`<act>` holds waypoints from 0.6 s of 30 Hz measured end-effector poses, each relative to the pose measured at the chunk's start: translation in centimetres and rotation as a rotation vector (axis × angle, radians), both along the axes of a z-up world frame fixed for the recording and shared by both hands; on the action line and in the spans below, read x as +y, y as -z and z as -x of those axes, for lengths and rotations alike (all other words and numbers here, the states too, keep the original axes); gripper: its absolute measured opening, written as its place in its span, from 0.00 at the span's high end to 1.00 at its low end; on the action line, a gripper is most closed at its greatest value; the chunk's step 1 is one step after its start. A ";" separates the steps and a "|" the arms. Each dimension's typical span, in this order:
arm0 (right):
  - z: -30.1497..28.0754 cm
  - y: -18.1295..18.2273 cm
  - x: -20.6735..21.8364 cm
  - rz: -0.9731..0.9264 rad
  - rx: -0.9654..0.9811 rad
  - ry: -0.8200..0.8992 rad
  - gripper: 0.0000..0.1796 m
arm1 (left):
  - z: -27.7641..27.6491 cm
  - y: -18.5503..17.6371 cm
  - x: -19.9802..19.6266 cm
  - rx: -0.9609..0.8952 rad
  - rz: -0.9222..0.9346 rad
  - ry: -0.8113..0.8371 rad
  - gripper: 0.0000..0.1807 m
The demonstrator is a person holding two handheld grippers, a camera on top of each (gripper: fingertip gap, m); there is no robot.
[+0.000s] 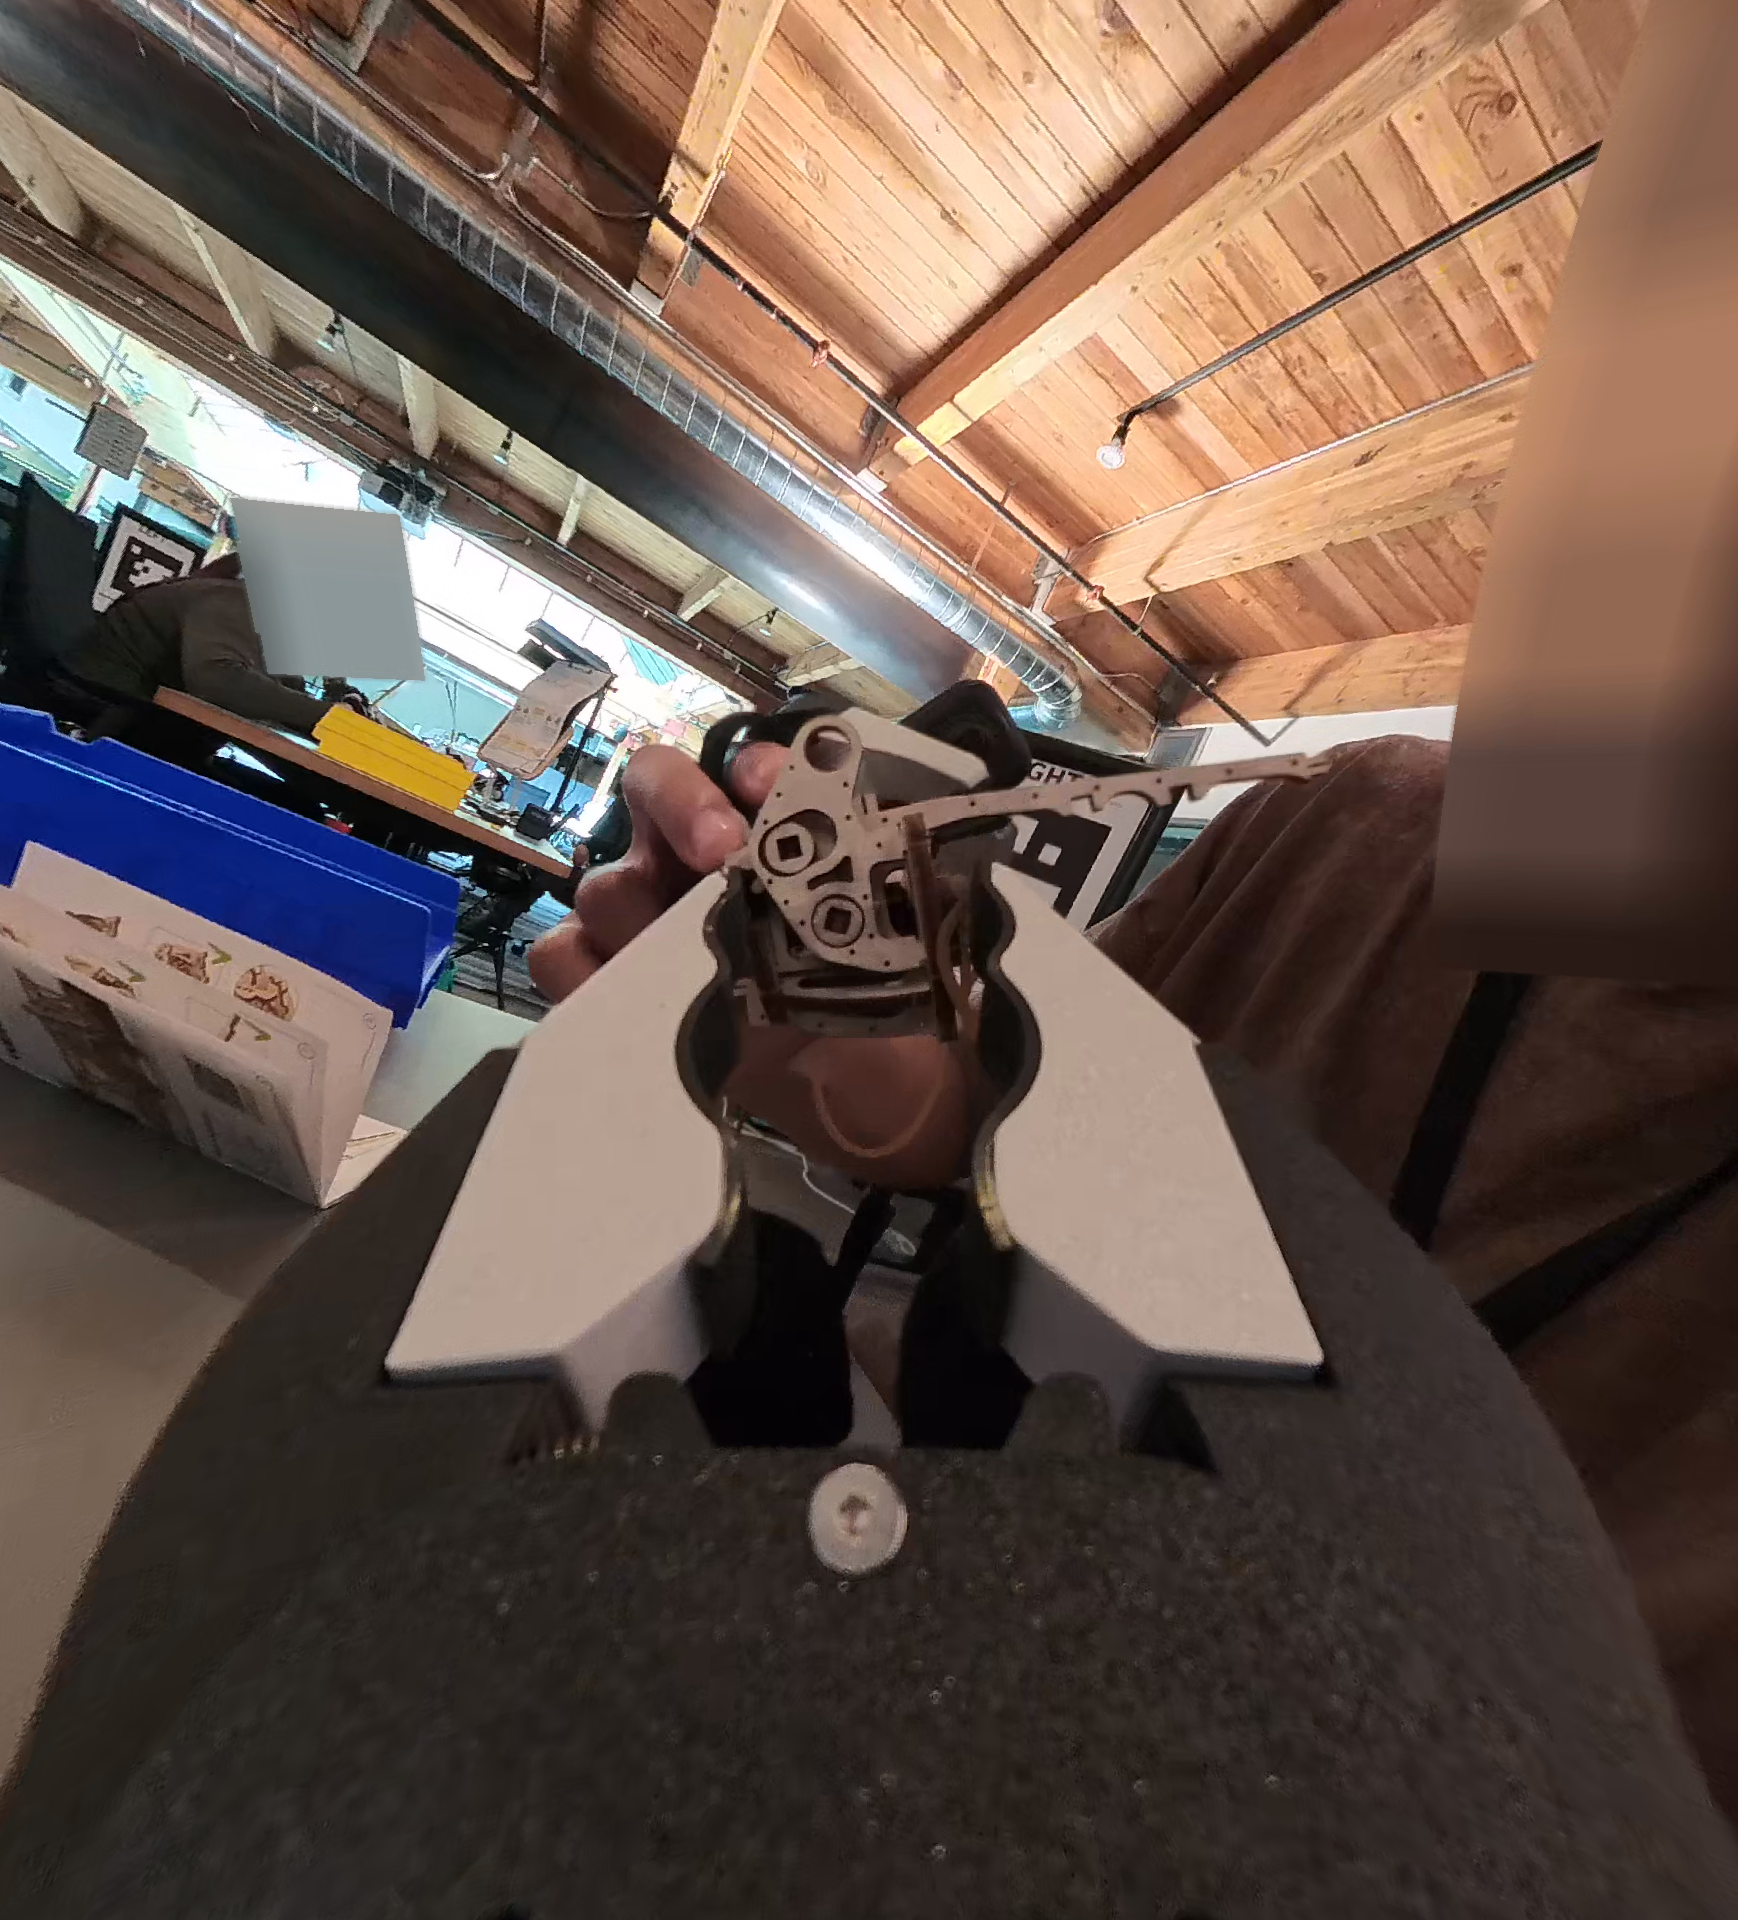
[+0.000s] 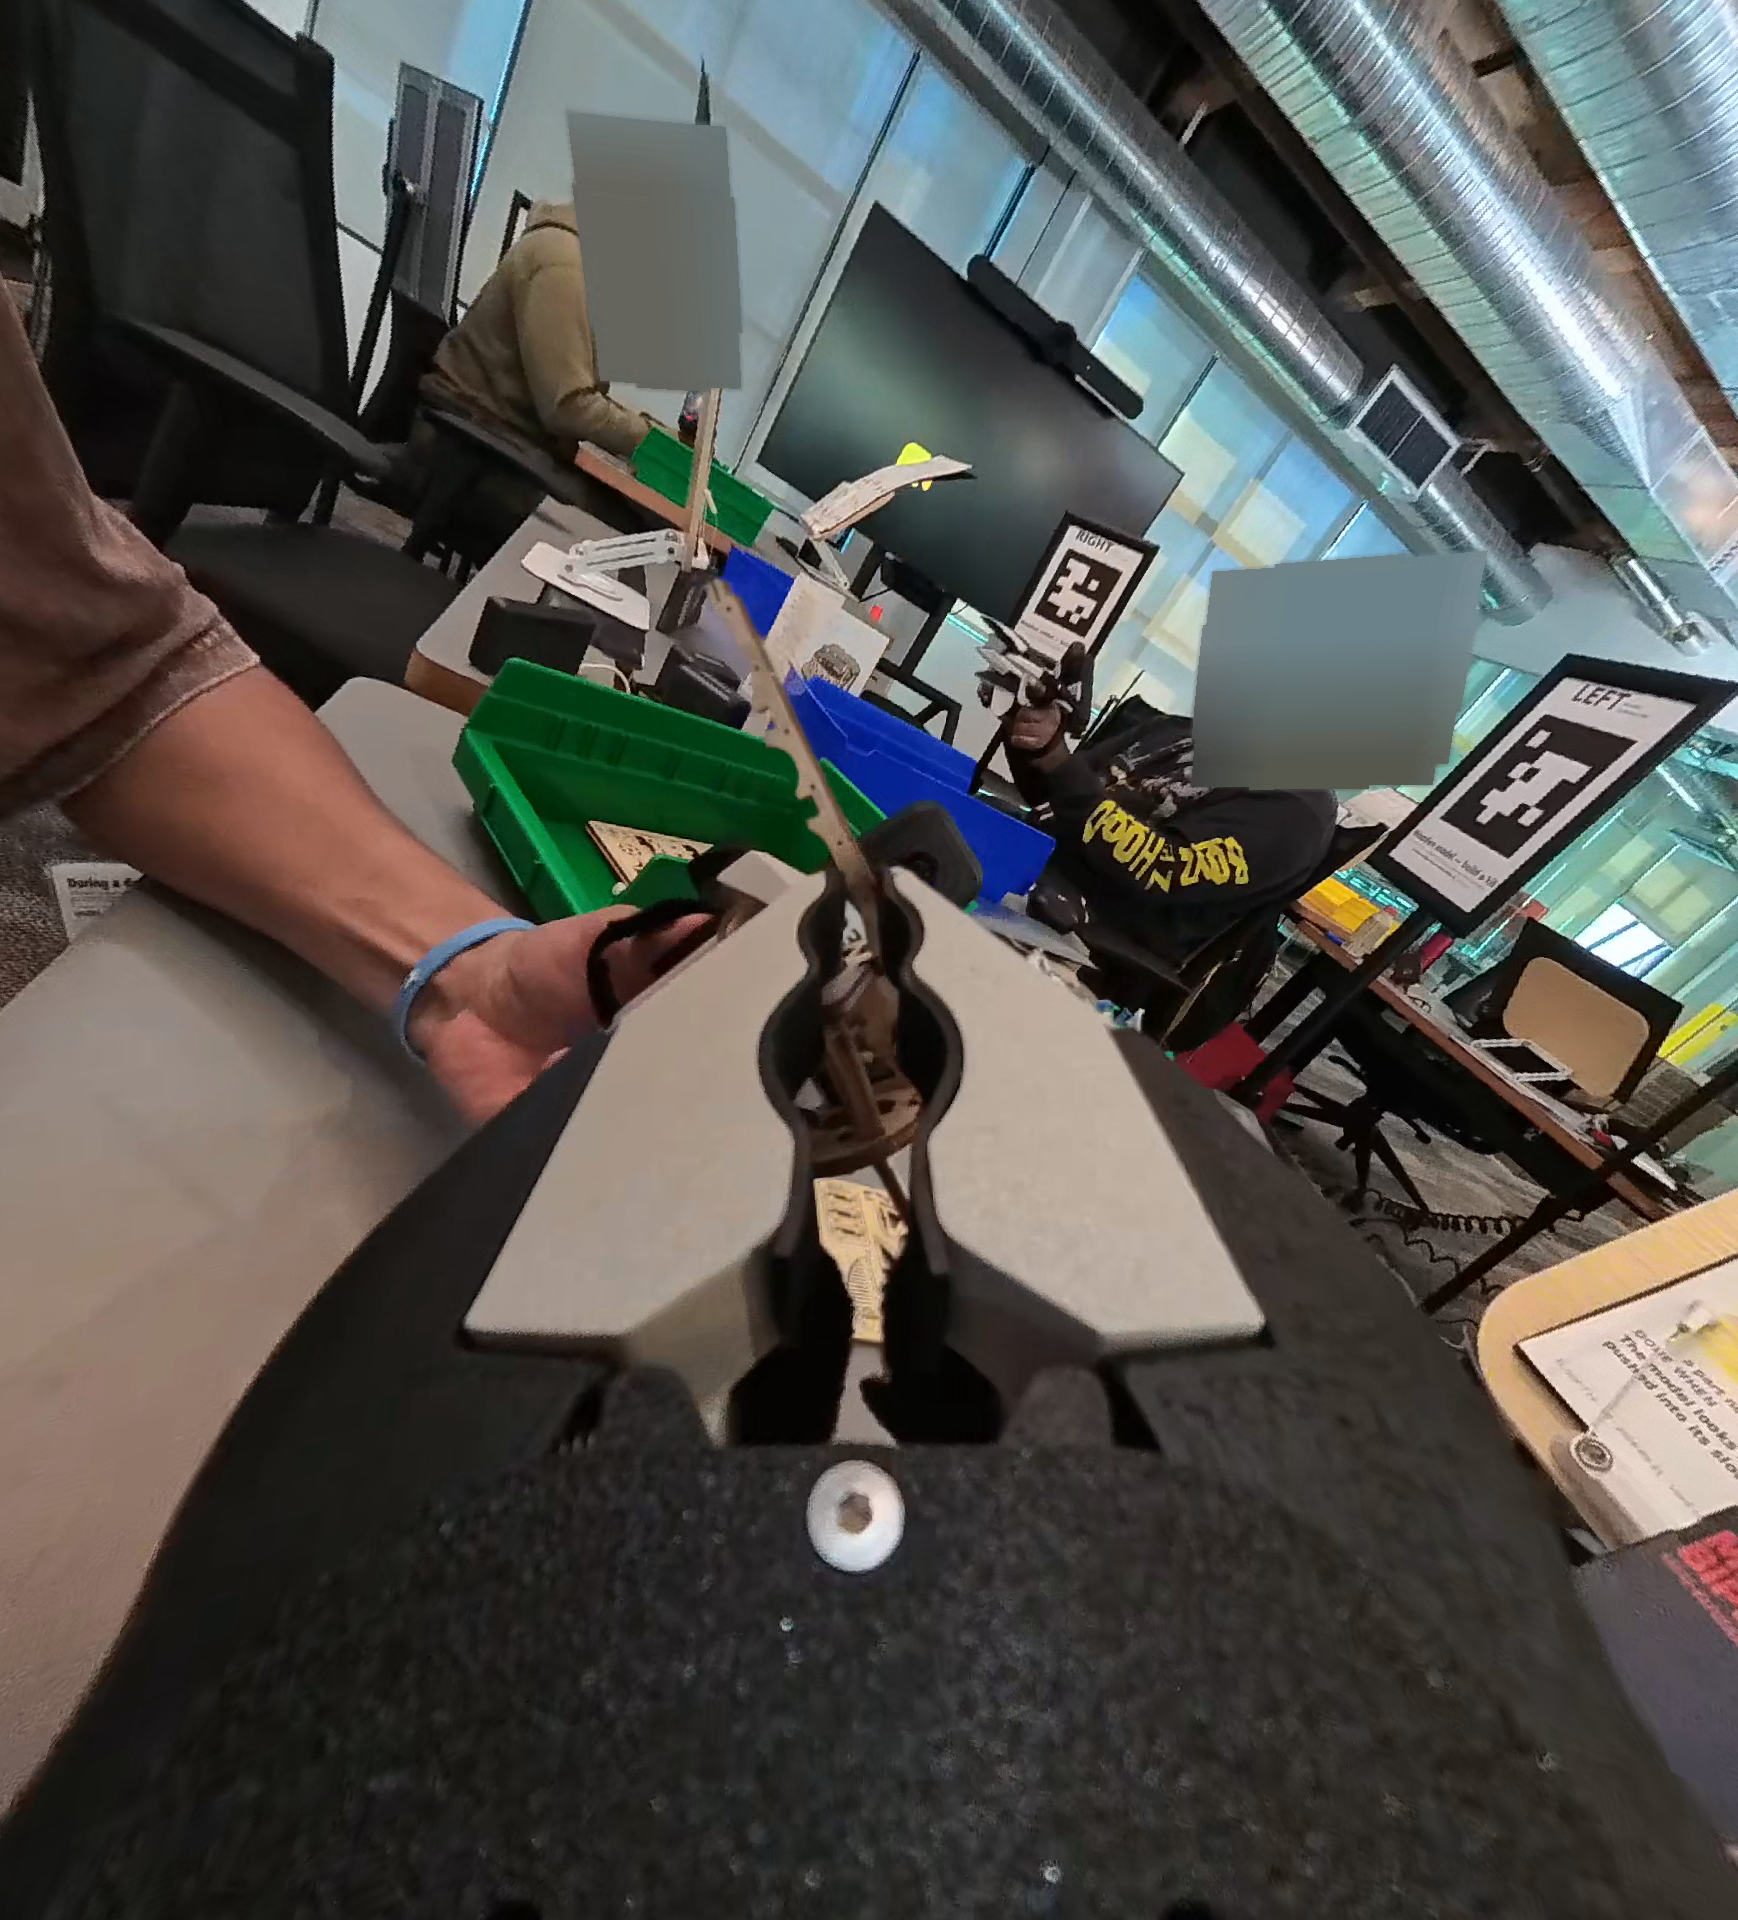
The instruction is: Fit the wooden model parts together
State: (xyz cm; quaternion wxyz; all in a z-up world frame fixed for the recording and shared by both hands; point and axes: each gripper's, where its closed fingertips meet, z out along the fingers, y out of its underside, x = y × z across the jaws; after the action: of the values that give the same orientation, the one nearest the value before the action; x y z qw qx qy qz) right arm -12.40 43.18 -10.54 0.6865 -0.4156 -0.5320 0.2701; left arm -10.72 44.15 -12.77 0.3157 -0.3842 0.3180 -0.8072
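Note:
In the left wrist view my left gripper (image 1: 860,914) is shut on a small wooden model assembly (image 1: 823,883), a plate with round and square holes on a frame. A long thin notched wooden strip (image 1: 1156,784) runs from it to the upper right. My right gripper (image 1: 906,750) shows just behind the assembly, with a hand (image 1: 657,831) holding it. In the right wrist view my right gripper (image 2: 854,883) is shut on the same strip (image 2: 771,696), which points up and away. The assembly (image 2: 860,1091) sits between its fingers. The hand on the left gripper (image 2: 522,987) is at the left.
A grey table (image 2: 117,1143) lies below. On it are a green bin (image 2: 636,769) with a wooden part sheet (image 2: 636,847), a blue bin (image 1: 169,862) and an open instruction booklet (image 1: 138,1029). Printed cards (image 2: 1675,1382) lie at the right. Seated people work at desks behind. My left and right fingertips are right by each other.

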 end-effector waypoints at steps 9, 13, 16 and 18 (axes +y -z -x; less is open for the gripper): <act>-0.3 0.5 -0.5 0.026 -0.050 -0.008 0.97 | -0.2 0.3 -0.2 0.019 -0.019 0.004 0.78; -0.4 0.7 -0.6 0.048 -0.038 -0.019 0.97 | -0.4 0.4 -0.3 0.030 -0.028 0.001 0.78; -0.5 0.8 -0.5 0.041 -0.029 0.001 0.97 | -0.5 0.5 -0.3 0.029 -0.003 0.011 0.78; -0.5 0.8 -0.1 0.037 -0.035 0.036 0.97 | -0.5 0.6 0.0 0.022 0.037 0.025 0.78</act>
State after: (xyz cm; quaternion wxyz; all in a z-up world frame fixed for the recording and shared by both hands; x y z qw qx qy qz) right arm -11.87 43.06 -11.38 0.6739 -0.4425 -0.5313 0.2603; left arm -10.18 44.12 -13.35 0.2951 -0.3948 0.3113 -0.8125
